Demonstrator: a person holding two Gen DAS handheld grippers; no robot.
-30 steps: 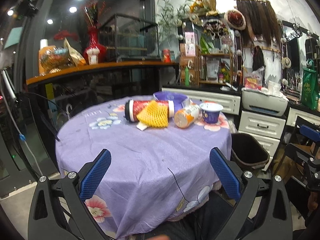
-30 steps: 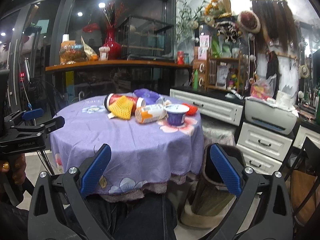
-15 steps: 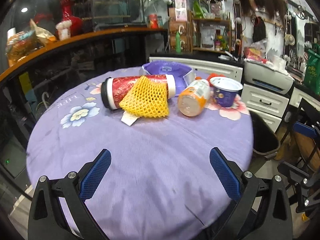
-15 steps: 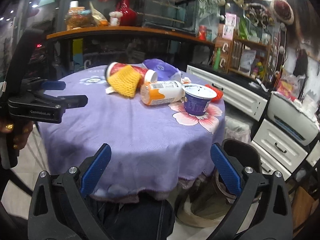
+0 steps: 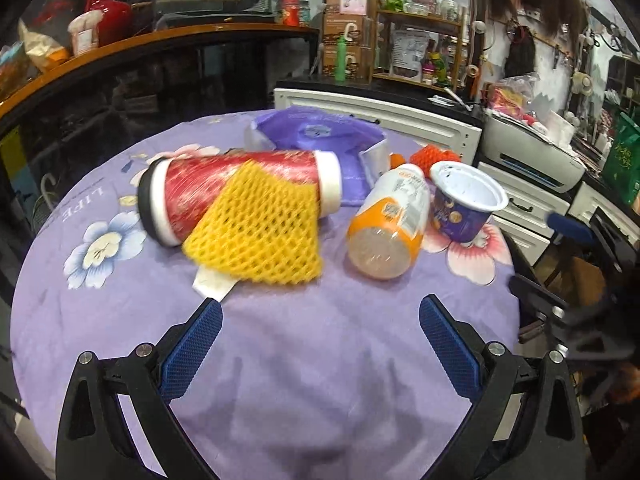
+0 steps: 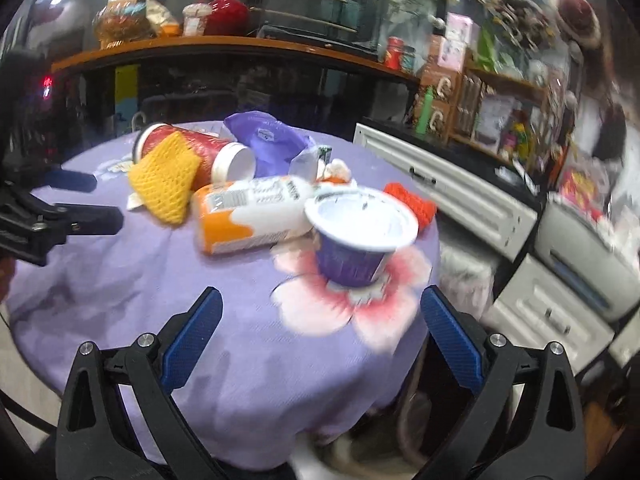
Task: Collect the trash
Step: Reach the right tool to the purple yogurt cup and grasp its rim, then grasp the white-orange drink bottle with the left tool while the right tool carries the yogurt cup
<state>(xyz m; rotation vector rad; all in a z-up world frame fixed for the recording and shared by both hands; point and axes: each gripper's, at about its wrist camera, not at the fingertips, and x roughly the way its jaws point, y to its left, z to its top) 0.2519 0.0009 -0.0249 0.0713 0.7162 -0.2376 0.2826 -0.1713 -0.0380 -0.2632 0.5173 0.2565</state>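
Both grippers you hold are spread wide and empty: your left gripper (image 5: 320,332) hovers over the purple floral tablecloth (image 5: 120,312), your right gripper (image 6: 320,324) at its edge. Ahead, left to right, lie a red paper cup (image 5: 240,184) on its side under yellow foam netting (image 5: 260,232), a tipped orange-and-white bottle (image 5: 390,220), and an upright purple yogurt cup (image 5: 466,204).

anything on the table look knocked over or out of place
Yes. The red paper cup lies on its side with a yellow foam net draped against it, and the orange-and-white bottle is also tipped over. Only the purple yogurt cup stands upright, empty. No spill shows on the tablecloth.
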